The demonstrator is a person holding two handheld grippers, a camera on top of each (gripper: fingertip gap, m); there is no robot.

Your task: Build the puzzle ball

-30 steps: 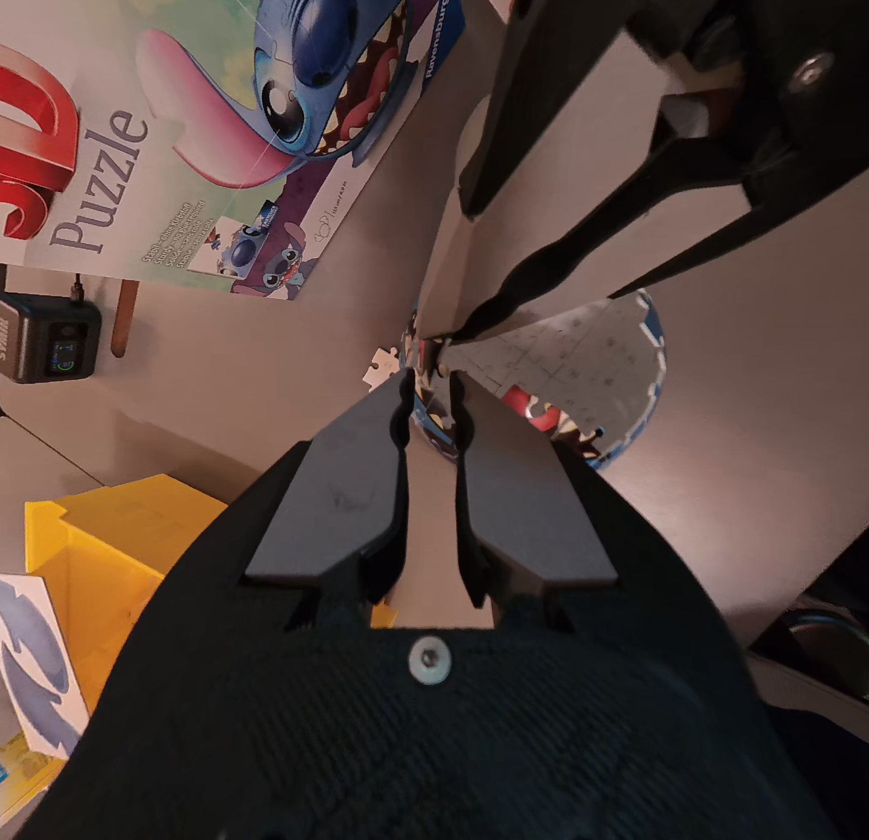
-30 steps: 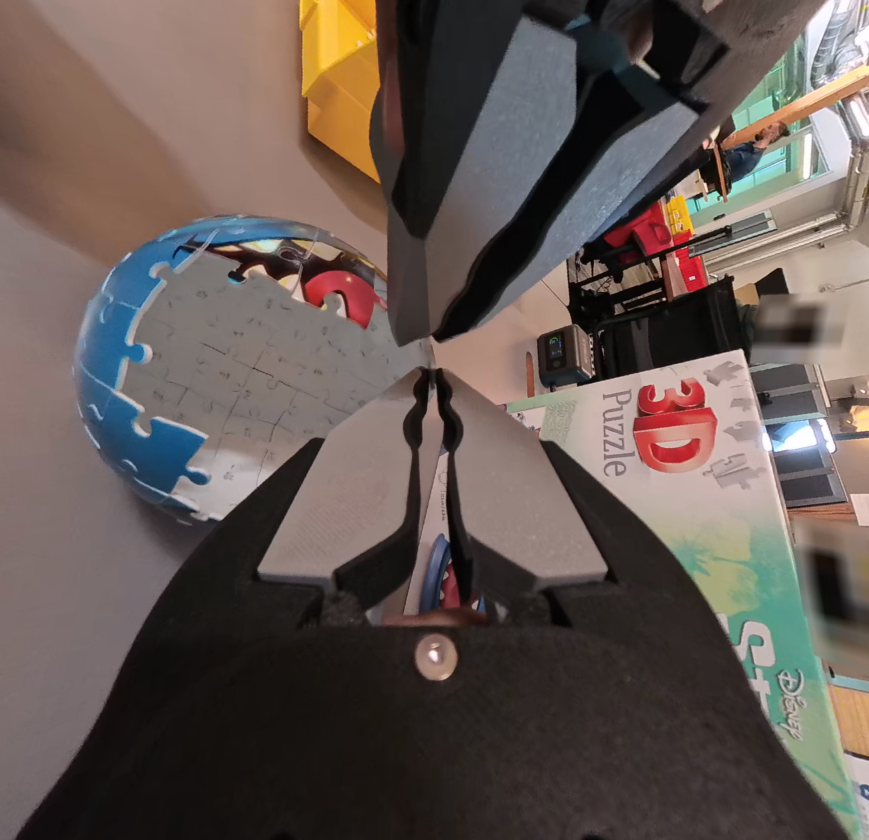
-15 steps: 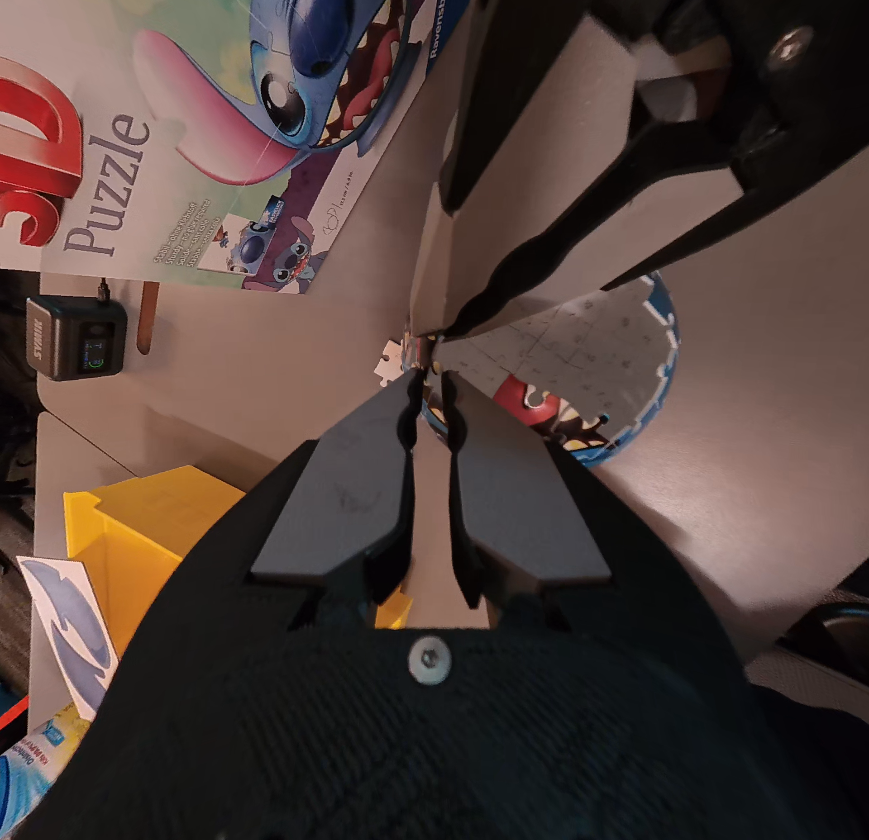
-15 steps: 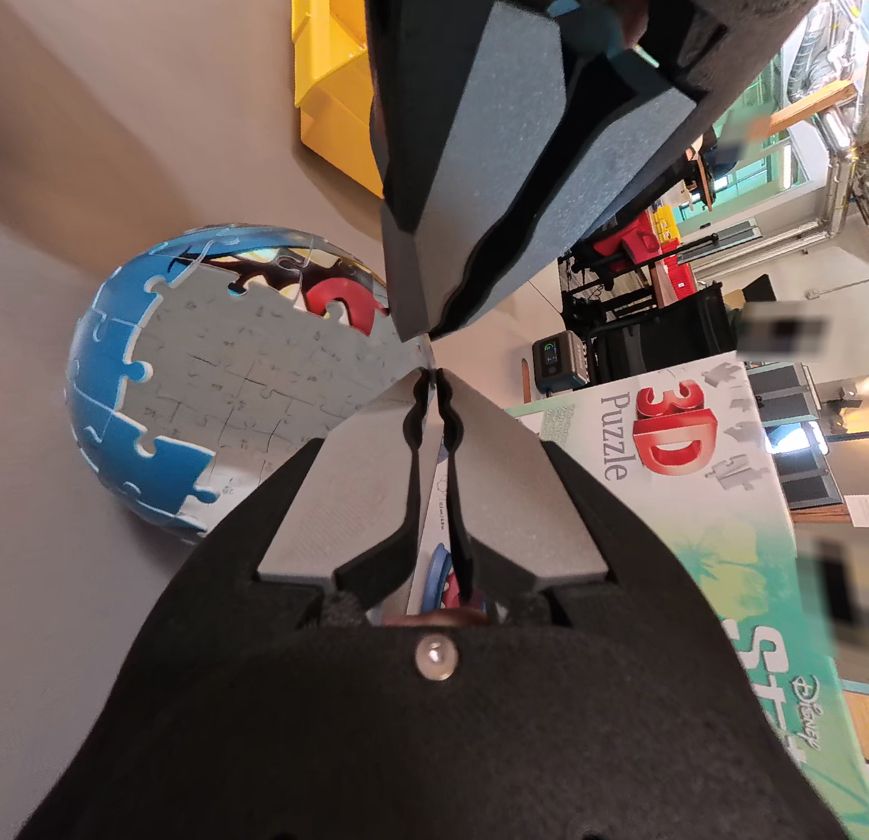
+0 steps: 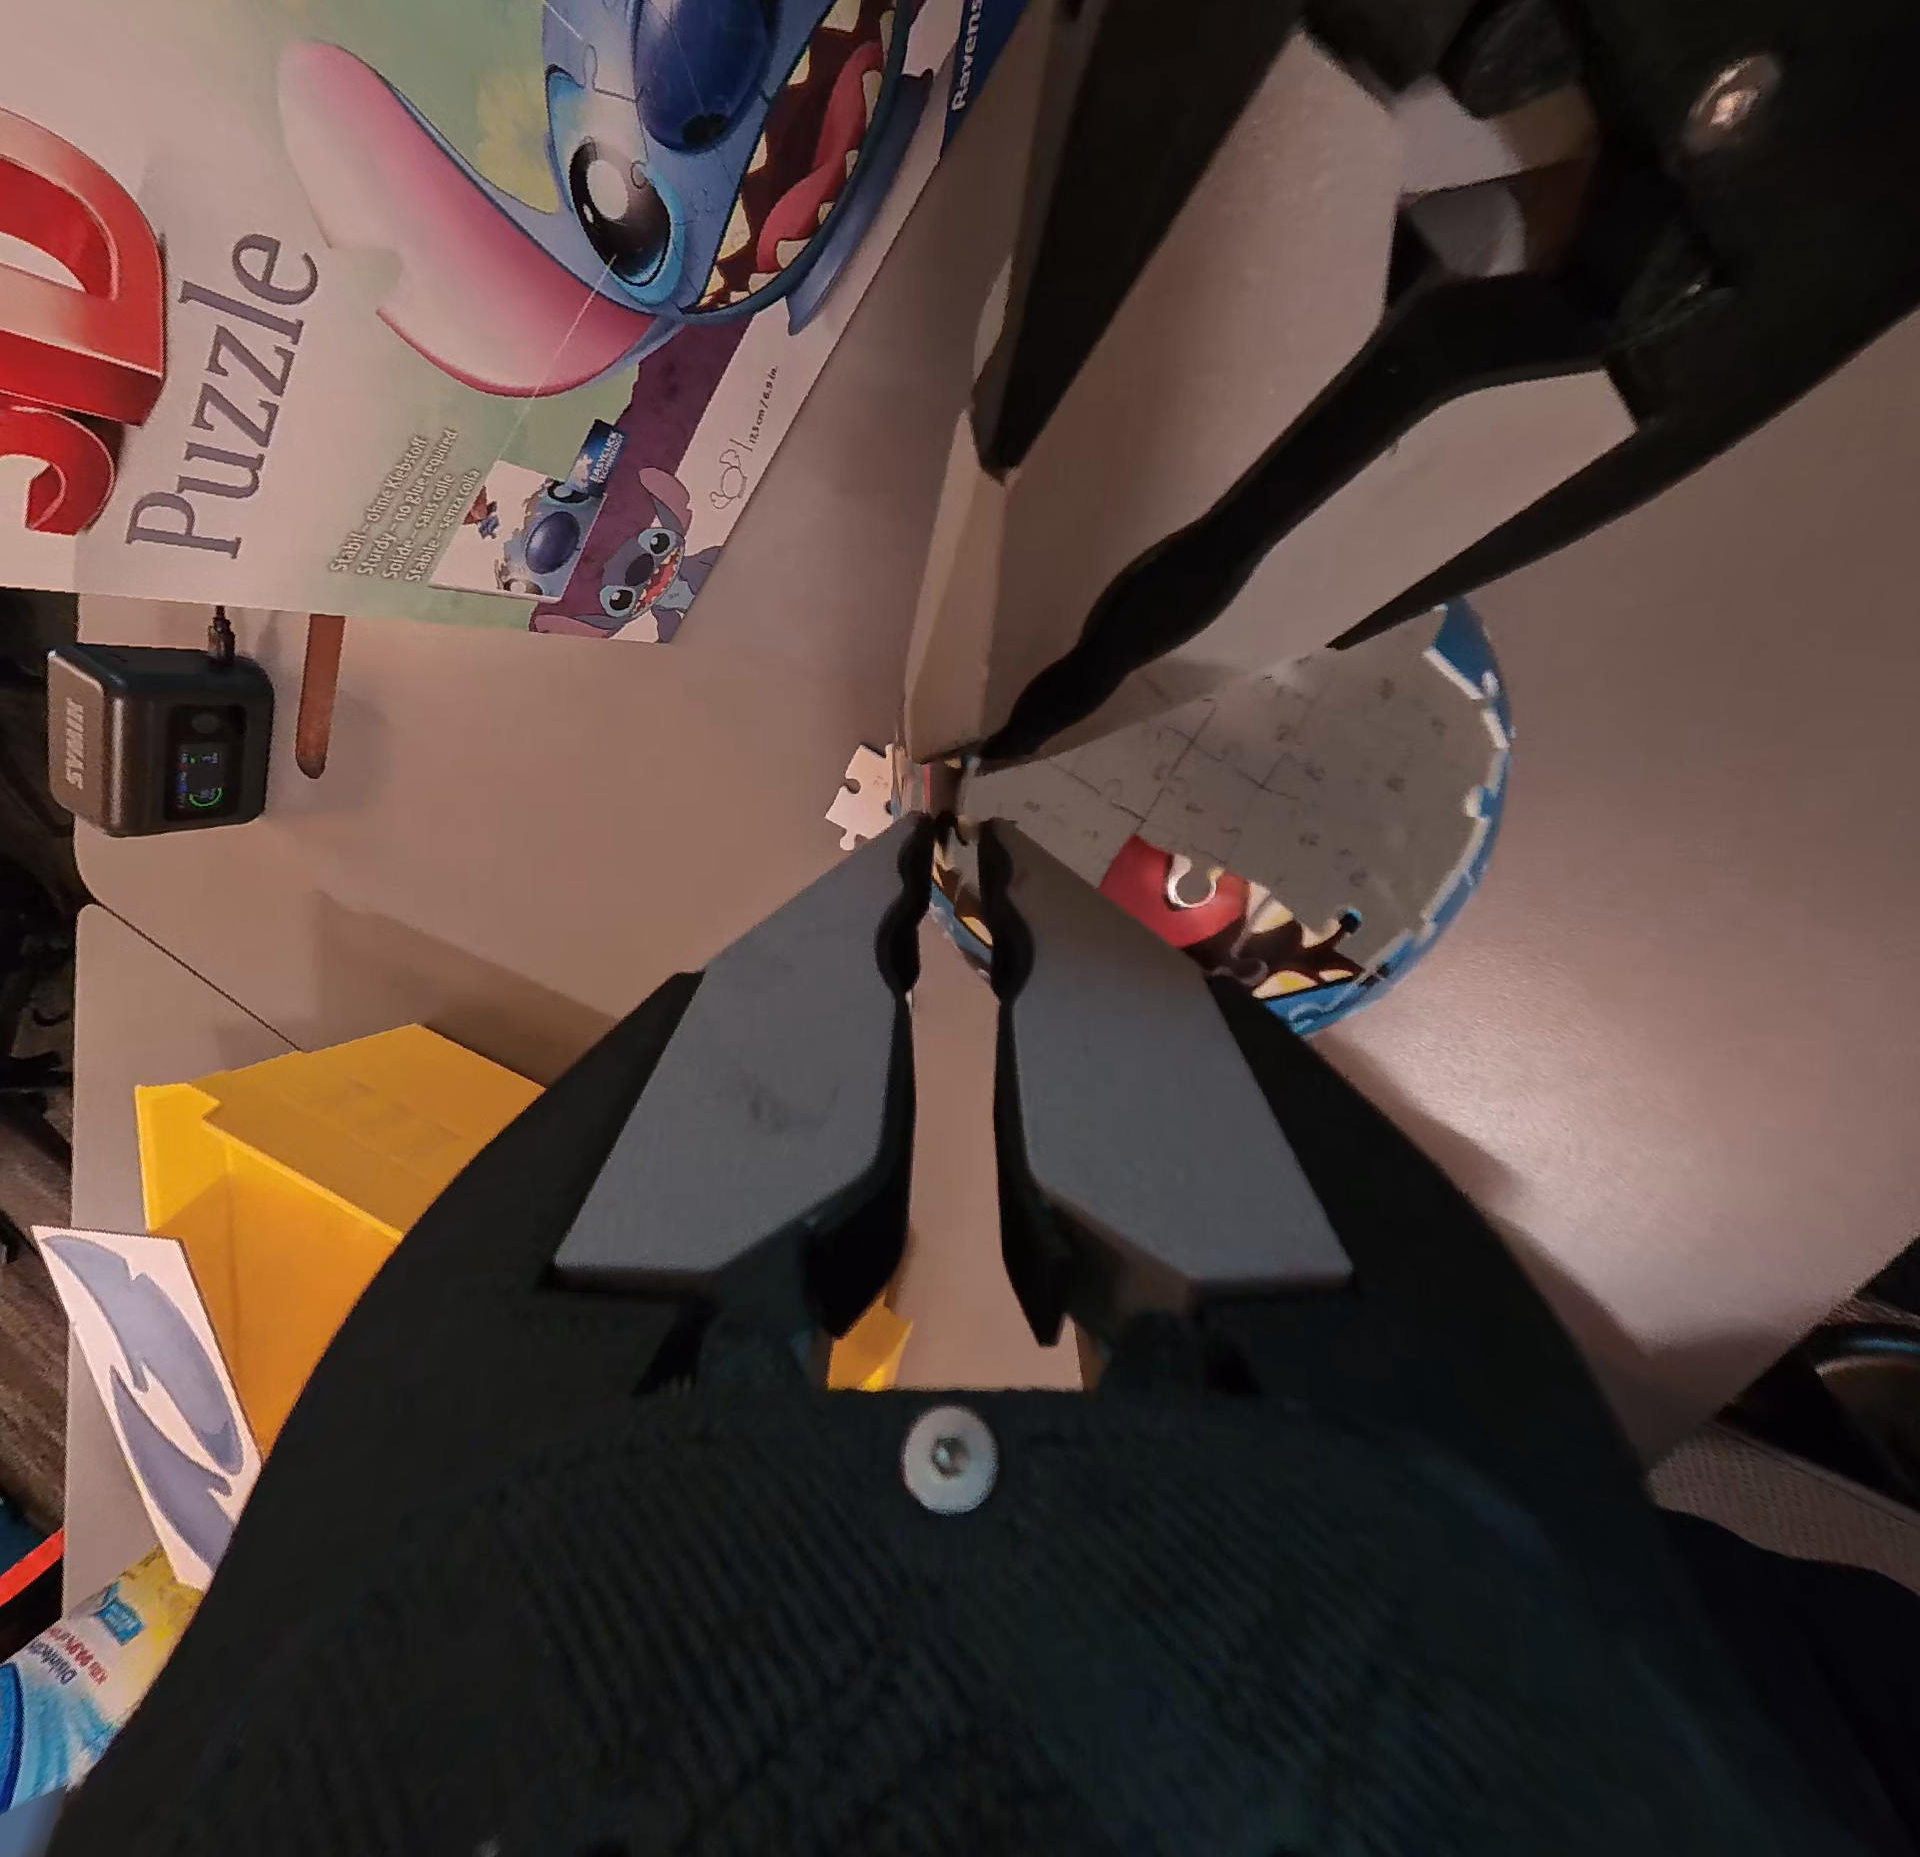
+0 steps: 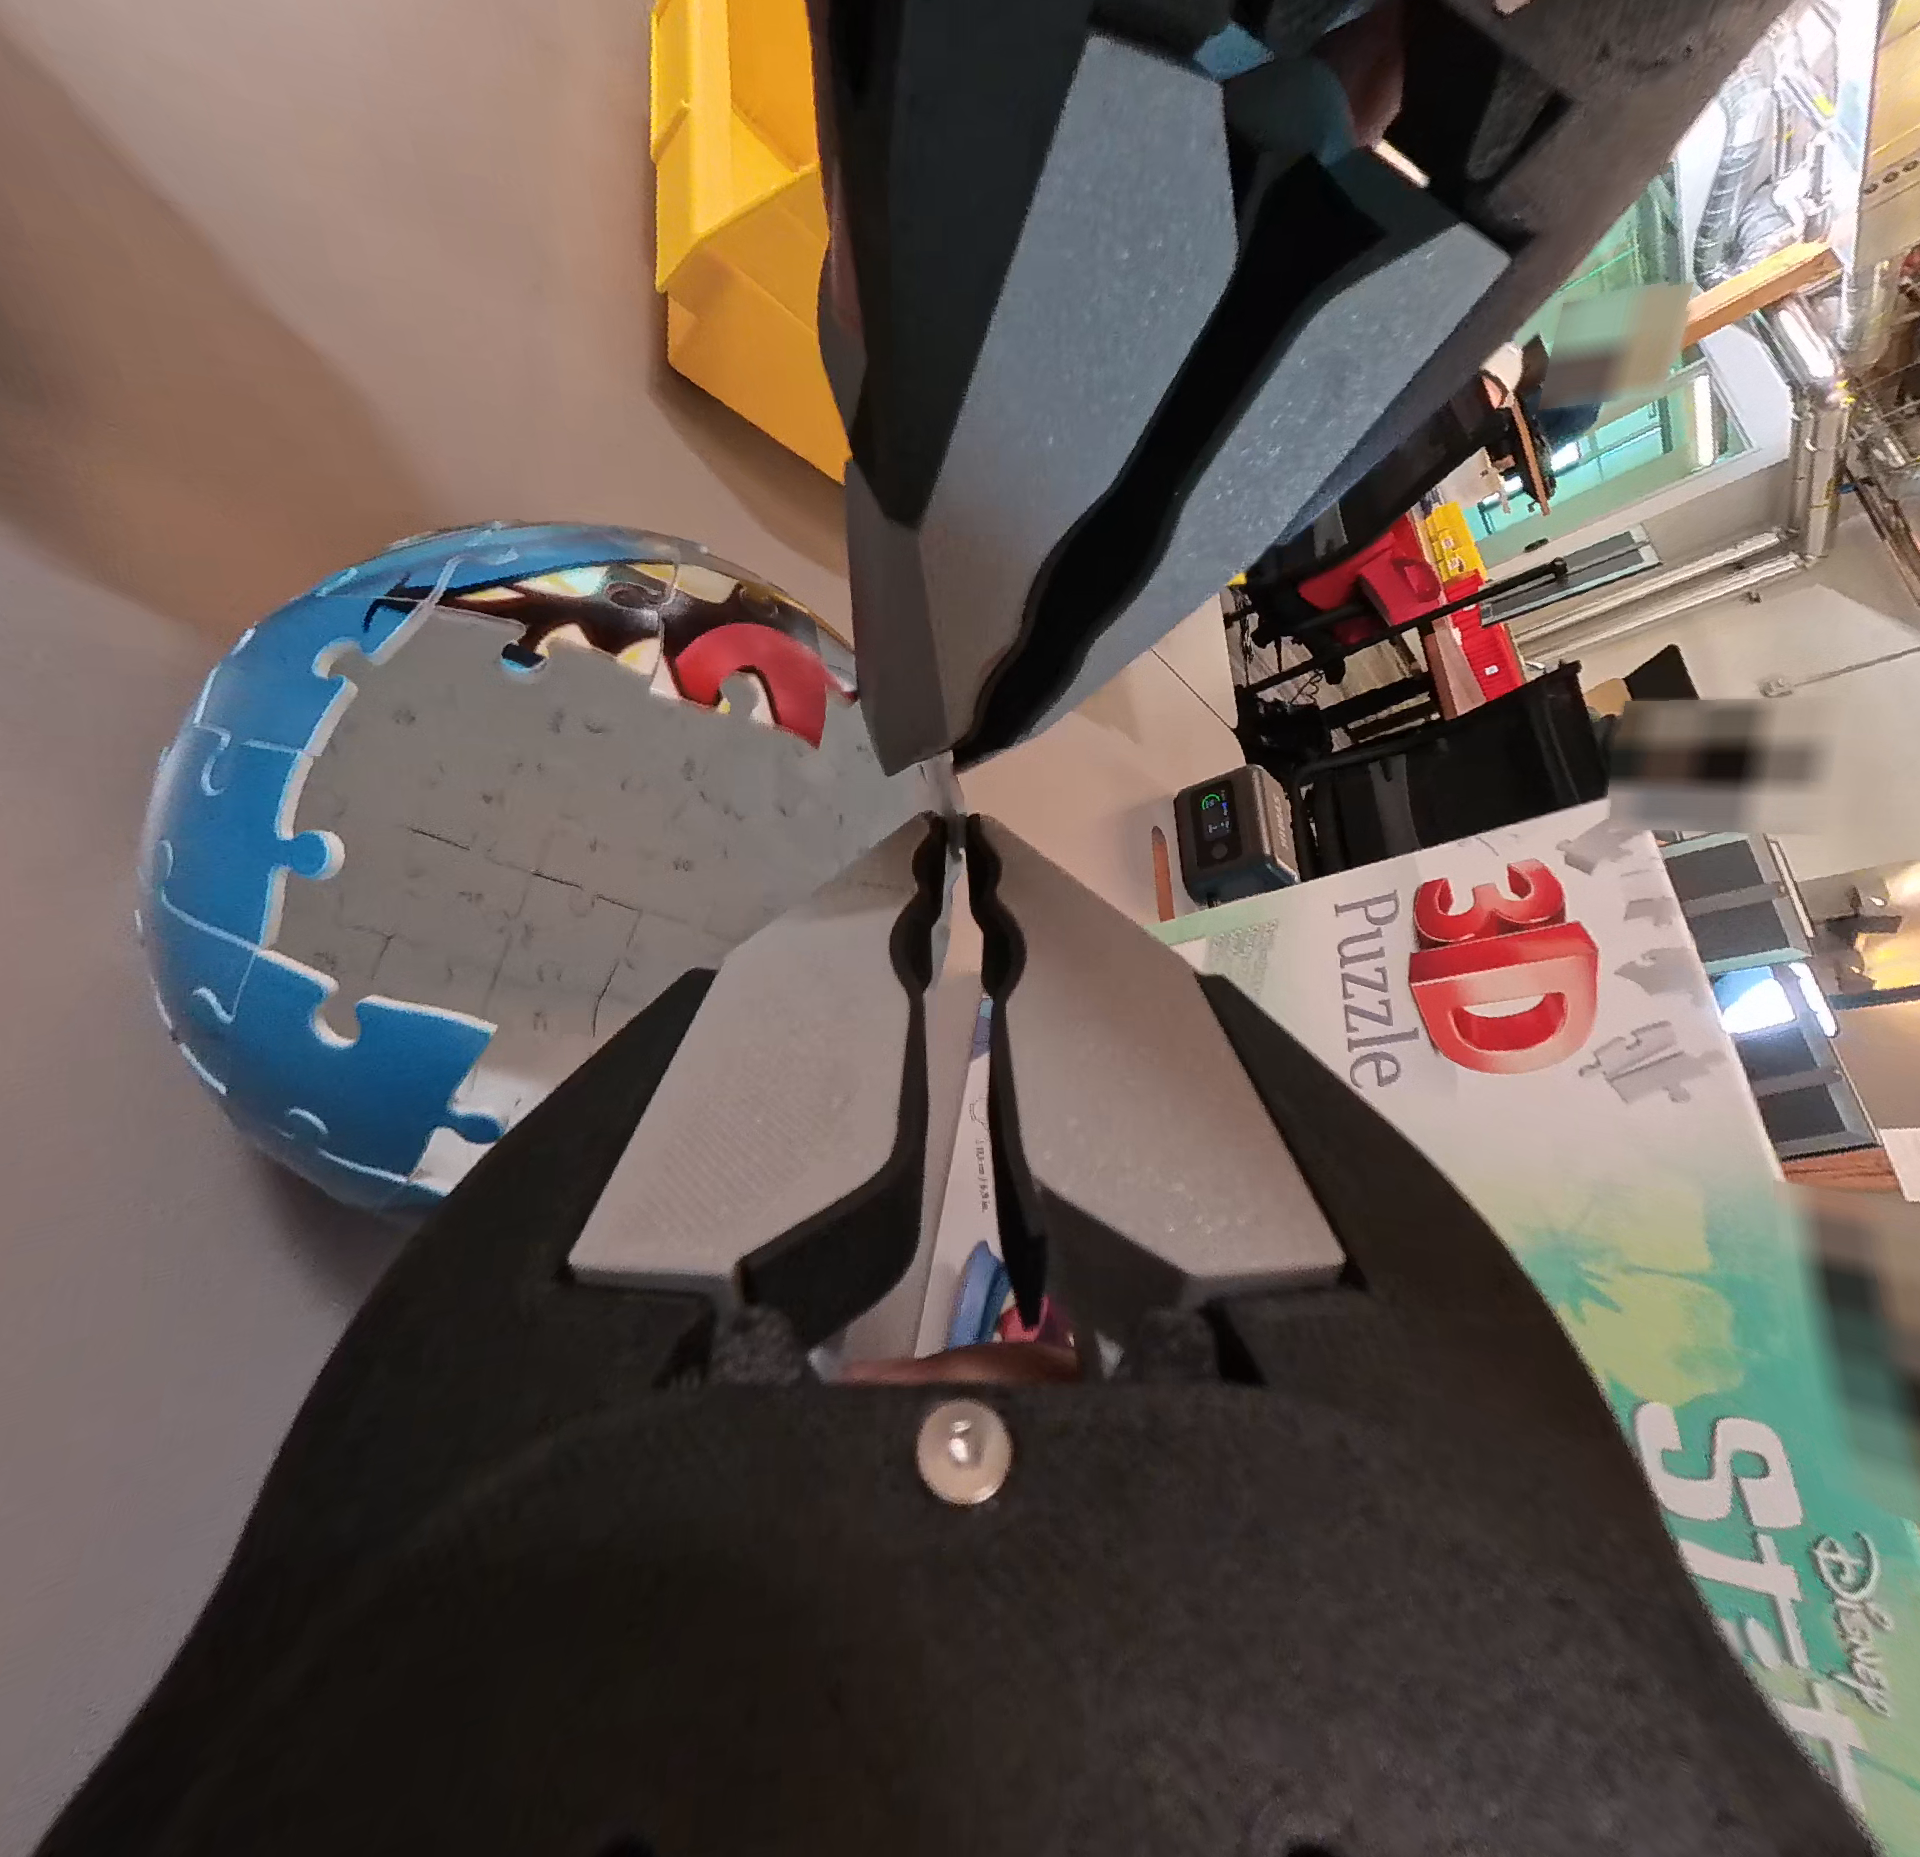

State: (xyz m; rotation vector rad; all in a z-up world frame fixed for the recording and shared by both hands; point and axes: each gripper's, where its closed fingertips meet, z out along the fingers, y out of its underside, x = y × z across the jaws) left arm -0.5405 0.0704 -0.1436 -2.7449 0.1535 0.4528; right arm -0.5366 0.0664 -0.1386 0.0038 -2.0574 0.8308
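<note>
The half-built puzzle ball (image 5: 1299, 779) lies on the table, its blue shell open and the grey inside showing; it also shows in the right wrist view (image 6: 468, 872). My left gripper (image 5: 948, 833) and right gripper (image 5: 971, 758) meet tip to tip above the table, beside the ball. A small puzzle piece (image 6: 943, 791) is pinched between them, edge-on. Its pale back (image 5: 864, 799) sticks out left of the tips. In the right wrist view my right gripper (image 6: 954, 828) is shut on the piece and my left gripper (image 6: 940, 758) comes down from above, also shut on it.
The puzzle box (image 5: 416, 249) lies flat on the table at the back; it also shows in the right wrist view (image 6: 1558, 1080). A yellow bin (image 5: 312, 1132) stands at the table's edge. A small dark device (image 5: 156, 737) with a lit screen sits past the box. Both grippers' tips are close together, under 4 cm apart.
My left gripper's jaws have narrowed onto the piece. Both grippers have stayed tip to tip, with only a slight shift relative to the ball.
</note>
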